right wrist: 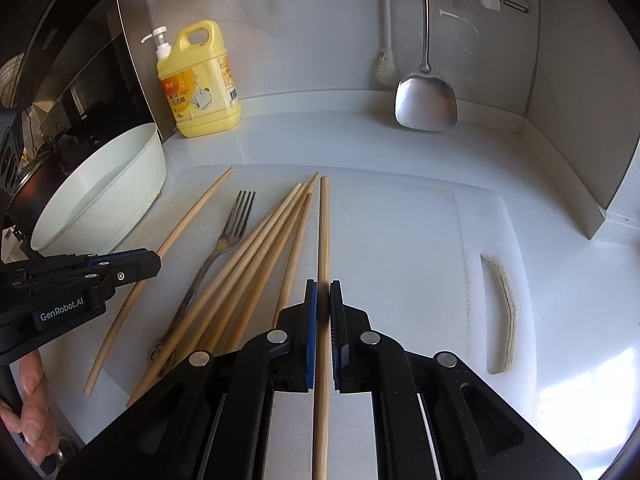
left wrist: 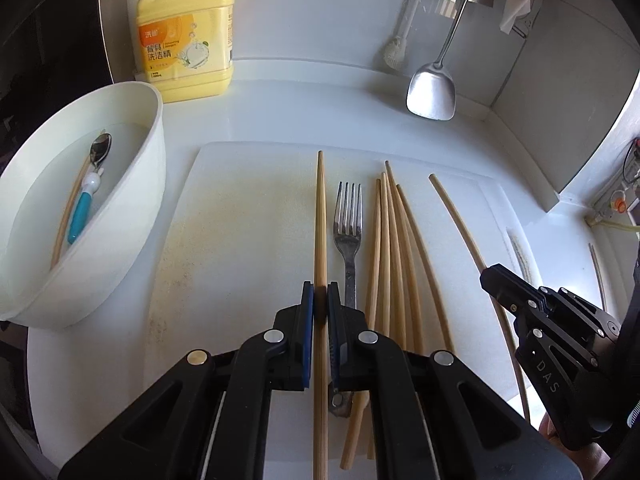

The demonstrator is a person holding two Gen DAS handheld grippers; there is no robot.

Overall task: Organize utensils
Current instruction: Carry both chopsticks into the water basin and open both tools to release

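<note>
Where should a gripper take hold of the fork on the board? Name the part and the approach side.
Grip the fork at mid-handle, coming from above with the fingers straddling its width. It lies flat on the cutting board, tines pointing away; the handle is the narrow part. Chopsticks lie close alongside, so a side approach is probably blocked.

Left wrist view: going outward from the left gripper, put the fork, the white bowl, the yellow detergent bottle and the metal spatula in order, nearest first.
From the left gripper:
1. Fork, just to its right on the cutting board.
2. White bowl, off to the left on the counter.
3. Yellow detergent bottle, back left by the wall, and metal spatula, back right; these two are too close to call.
</note>
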